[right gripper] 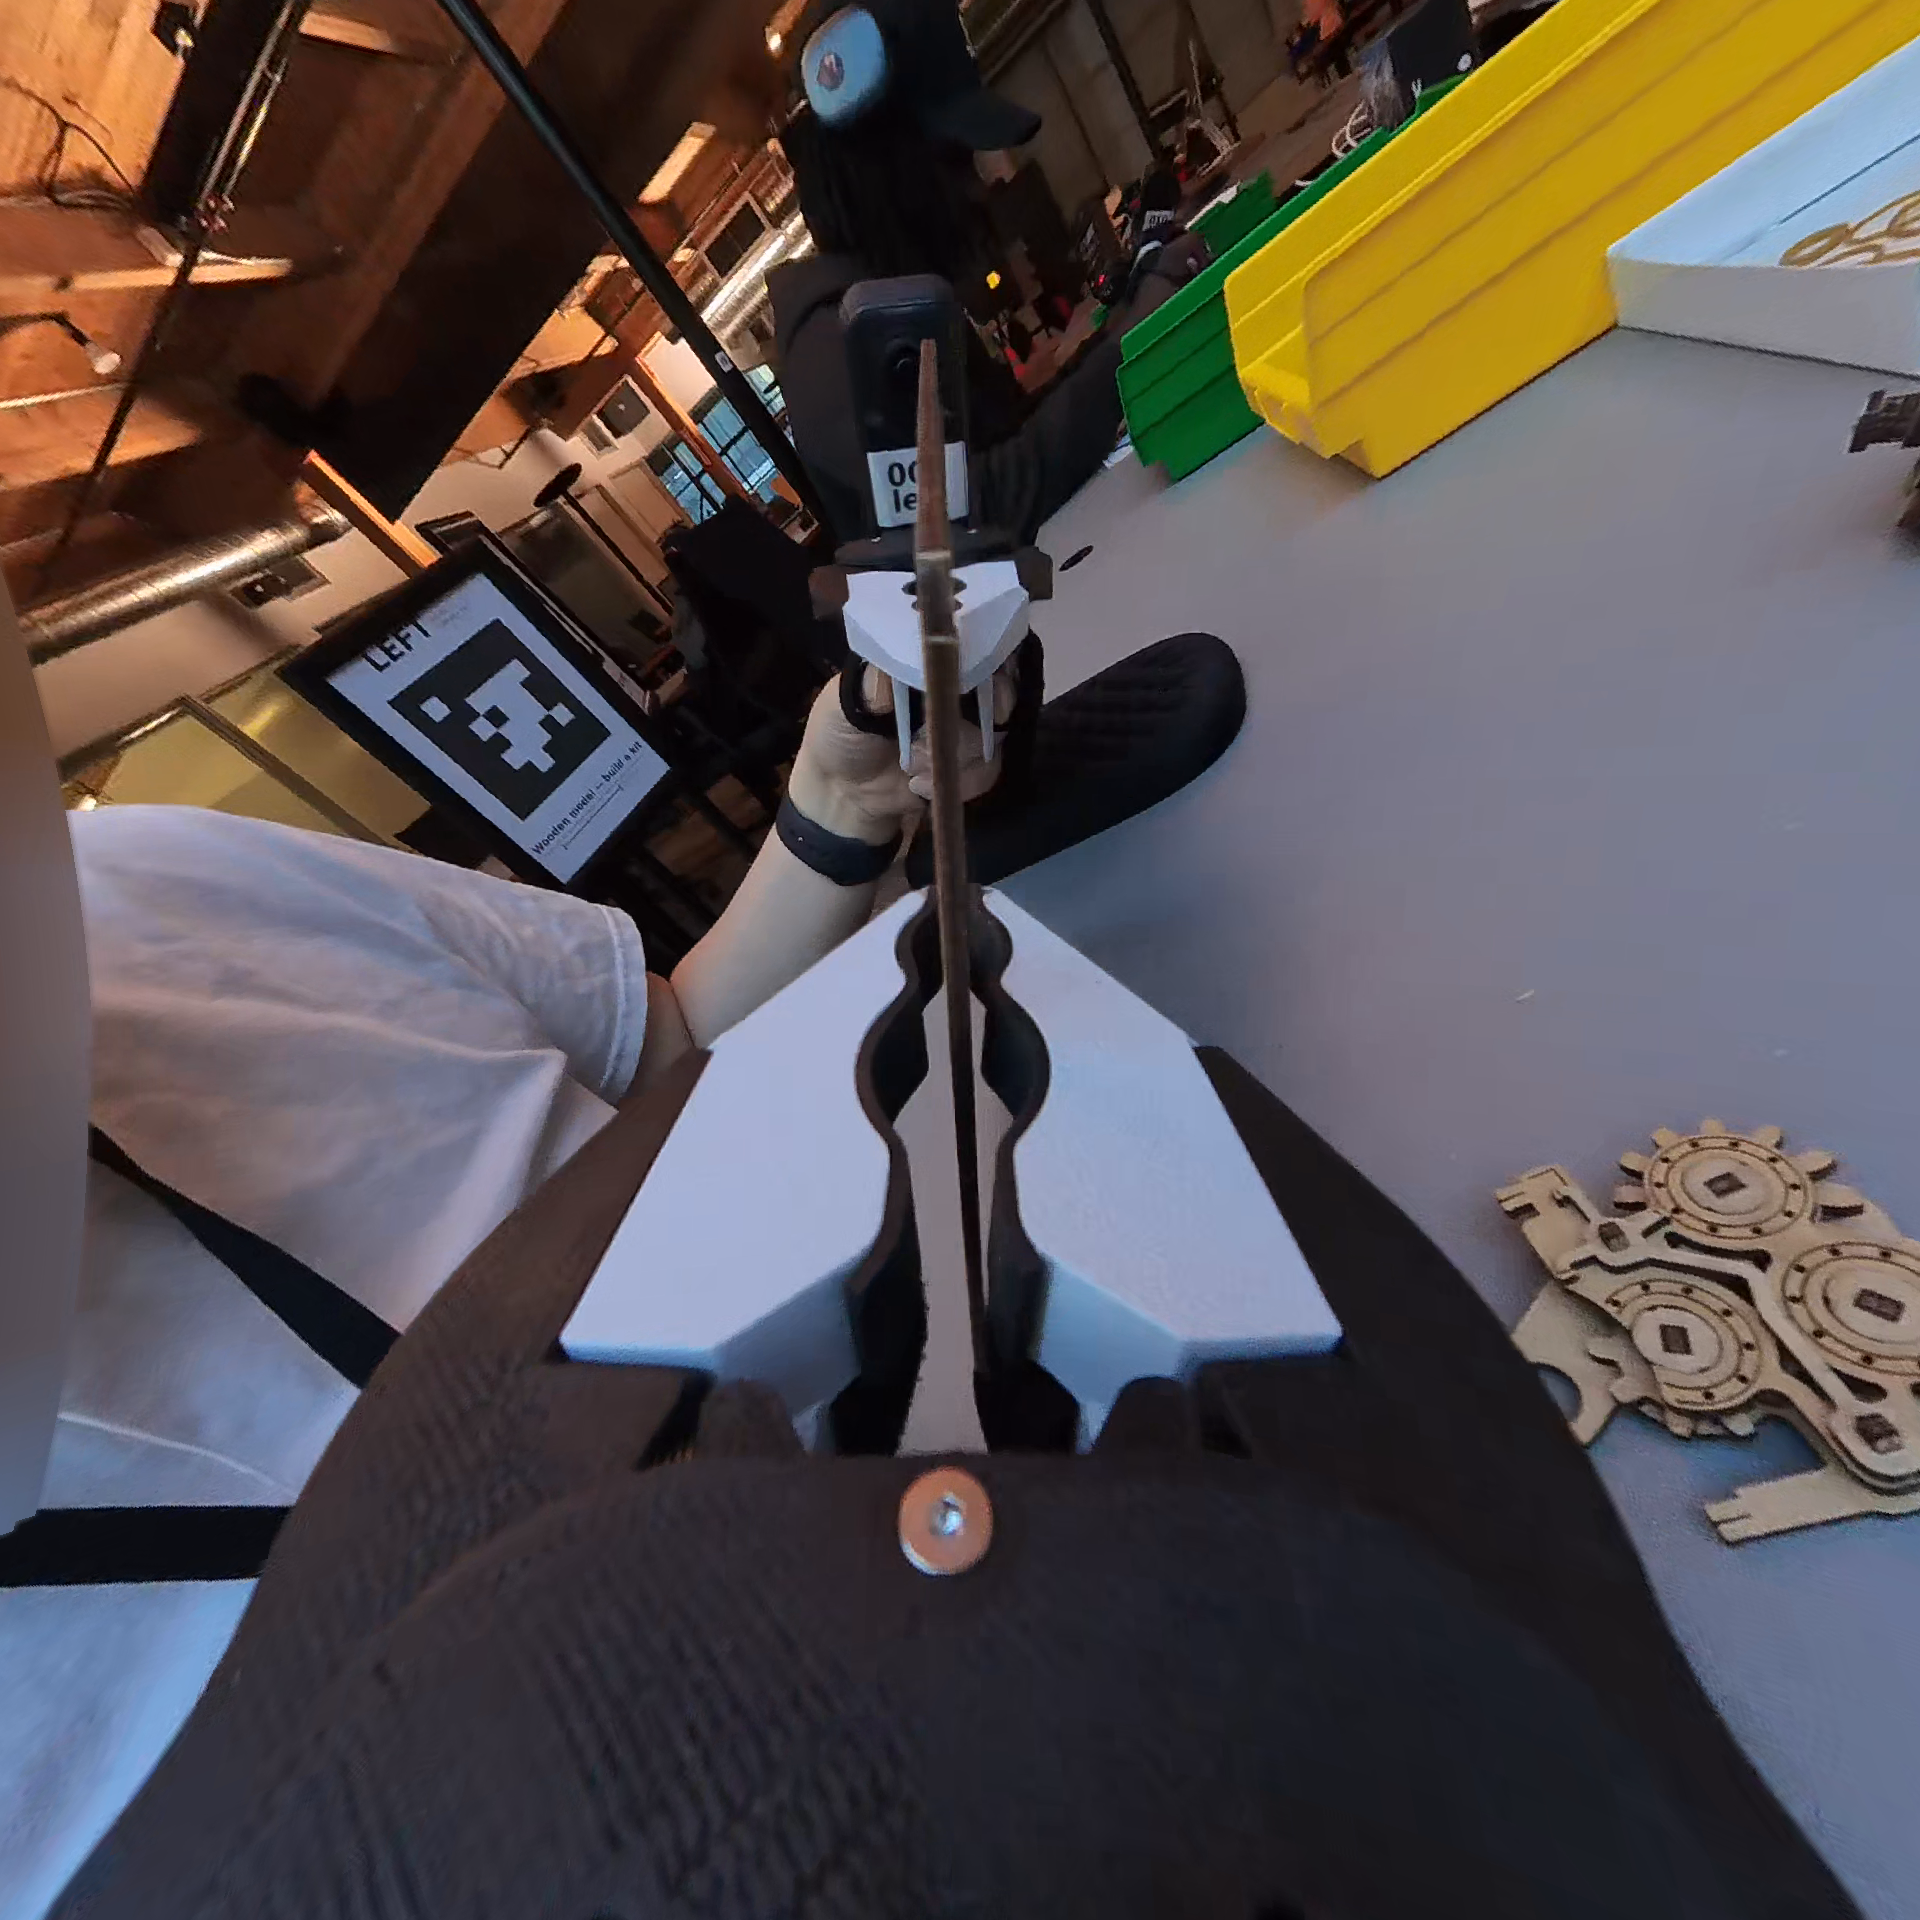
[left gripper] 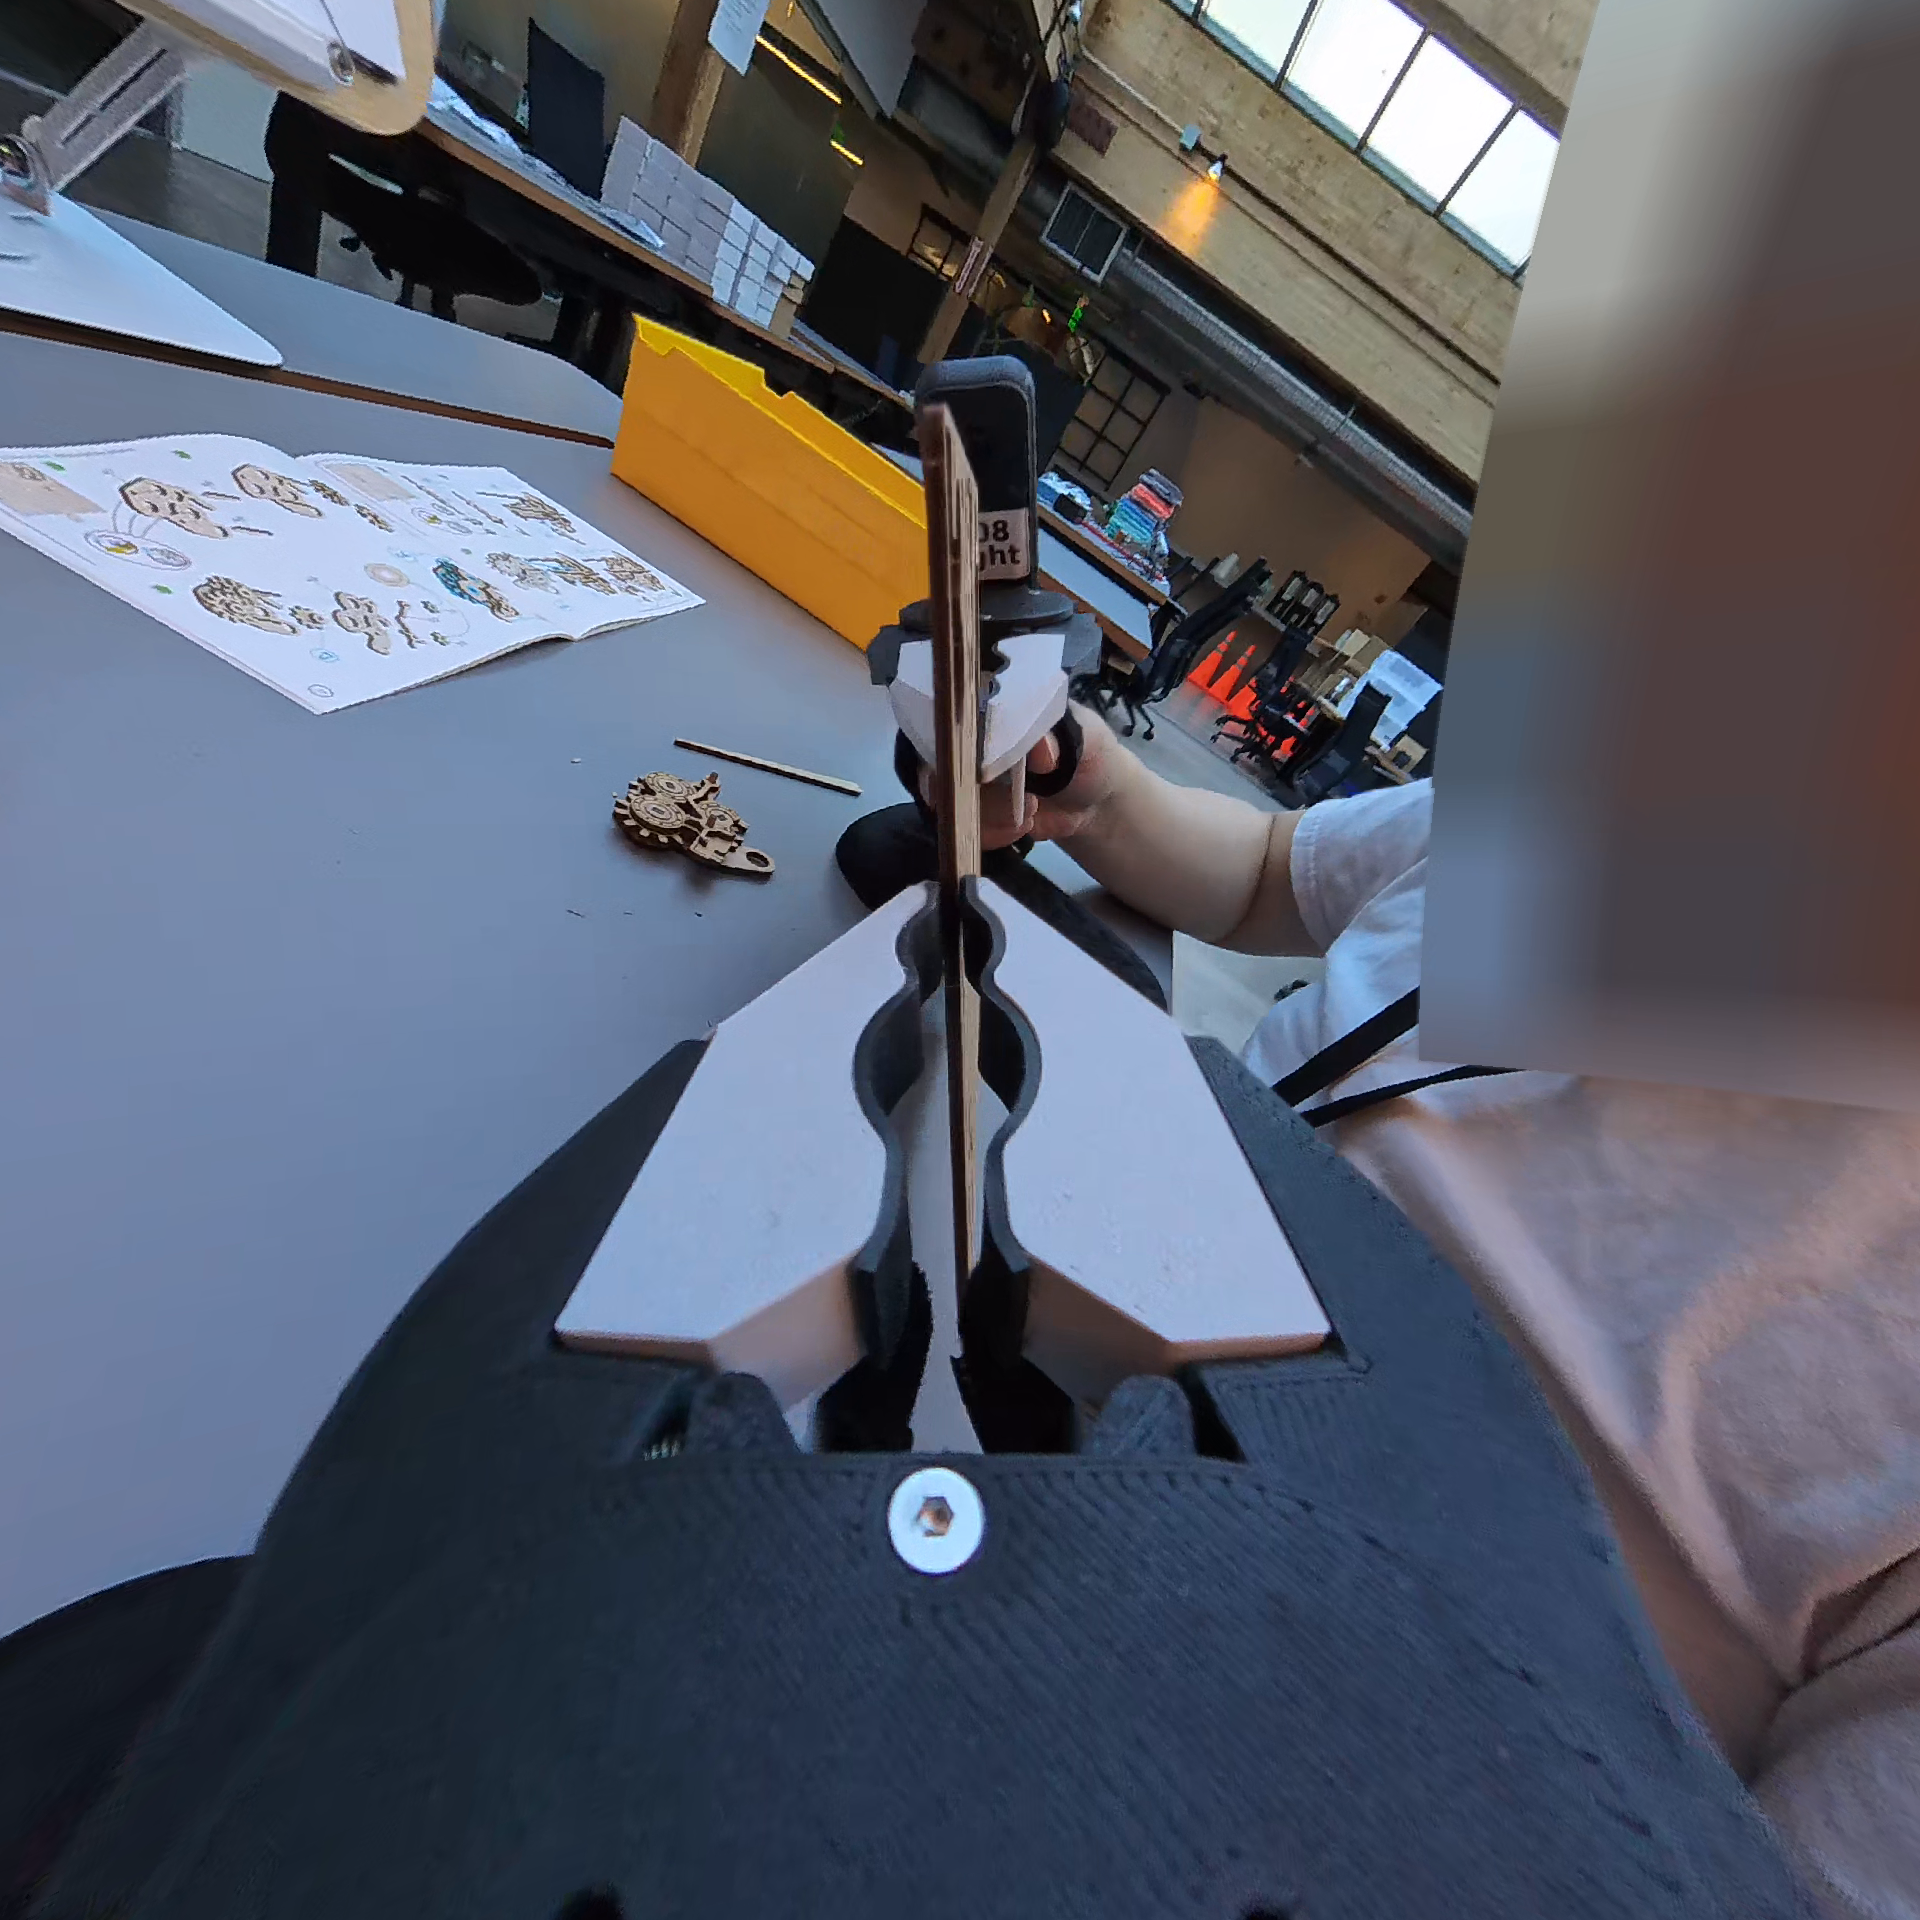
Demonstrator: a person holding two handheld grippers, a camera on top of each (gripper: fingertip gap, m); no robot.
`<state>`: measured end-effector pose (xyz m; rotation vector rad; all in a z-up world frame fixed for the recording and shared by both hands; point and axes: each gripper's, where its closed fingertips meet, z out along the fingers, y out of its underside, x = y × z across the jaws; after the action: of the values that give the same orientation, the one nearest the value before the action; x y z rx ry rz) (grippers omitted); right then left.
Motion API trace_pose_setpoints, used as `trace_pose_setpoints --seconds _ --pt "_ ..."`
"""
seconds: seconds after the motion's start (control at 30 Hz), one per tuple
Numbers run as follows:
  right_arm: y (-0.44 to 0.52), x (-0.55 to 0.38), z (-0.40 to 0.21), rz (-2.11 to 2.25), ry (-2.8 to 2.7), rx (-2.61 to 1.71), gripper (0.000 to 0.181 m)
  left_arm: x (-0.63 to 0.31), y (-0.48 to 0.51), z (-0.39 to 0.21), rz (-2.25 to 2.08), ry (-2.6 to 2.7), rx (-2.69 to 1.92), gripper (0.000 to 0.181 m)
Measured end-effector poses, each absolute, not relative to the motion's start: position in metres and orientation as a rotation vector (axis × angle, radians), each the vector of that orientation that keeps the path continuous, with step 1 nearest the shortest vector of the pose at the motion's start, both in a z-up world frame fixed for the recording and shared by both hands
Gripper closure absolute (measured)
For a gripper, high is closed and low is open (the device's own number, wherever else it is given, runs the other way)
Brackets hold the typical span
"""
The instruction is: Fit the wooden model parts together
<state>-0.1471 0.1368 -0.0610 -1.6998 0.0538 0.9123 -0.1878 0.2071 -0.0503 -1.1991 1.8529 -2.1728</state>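
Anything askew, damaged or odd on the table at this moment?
Nothing looks damaged or spilled. The left gripper and right gripper both clamp one thin wooden sheet edge-on between them, above the table. The gear assembly, loose stick and instruction booklet lie flat.

Wooden sheet (left gripper: 958,665) seen edge-on; faces not readable. Beside it, right gripper's (left gripper: 982,691) label half hidden behind it. Gear assembly (right gripper: 1745,1340), right of sheet, cut off by frame edge.
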Motion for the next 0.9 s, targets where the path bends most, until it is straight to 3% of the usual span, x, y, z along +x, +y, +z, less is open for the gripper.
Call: trace_pose_setpoints --seconds 0.07,0.17,0.27,0.37,0.47,0.7,0.73,0.77,0.9 --pt "0.137 -0.147 -0.063 0.922 0.081 -1.7 0.18 -0.187 0.209 -0.052 -2.227 1.821 -1.238 0.179" --pt "0.134 -0.137 -0.058 0.948 0.135 -1.649 0.18 -0.191 0.208 -0.057 -2.301 1.803 -1.304 0.151" --pt "0.127 -0.116 -0.043 1.022 0.212 -1.528 0.181 -0.195 0.199 -0.067 -2.289 1.852 -1.344 0.15" --pt "0.12 -0.105 -0.033 1.112 0.218 -1.461 0.181 -0.194 0.184 -0.074 -2.218 1.922 -1.346 0.151" --pt "0.118 -0.097 -0.032 1.101 0.212 -1.46 0.181 -0.191 0.17 -0.06 -2.306 1.891 -1.262 0.168" --pt "0.121 -0.089 -0.037 1.049 0.215 -1.491 0.18 -0.167 0.168 -0.064 -2.2 1.832 -1.281 0.181" --pt "0.121 -0.083 -0.036 0.981 0.196 -1.496 0.169 -0.165 0.169 -0.066 -2.151 1.825 -1.28 0.181" --pt "0.121 -0.069 -0.034 0.856 0.199 -1.504 0.145 -0.164 0.169 -0.066 -2.127 1.822 -1.279 0.181" --pt "0.077 -0.02 -0.033 0.307 0.158 -1.676 0.143 -0.167 0.179 -0.068 -2.084 1.752 -1.33 0.181"
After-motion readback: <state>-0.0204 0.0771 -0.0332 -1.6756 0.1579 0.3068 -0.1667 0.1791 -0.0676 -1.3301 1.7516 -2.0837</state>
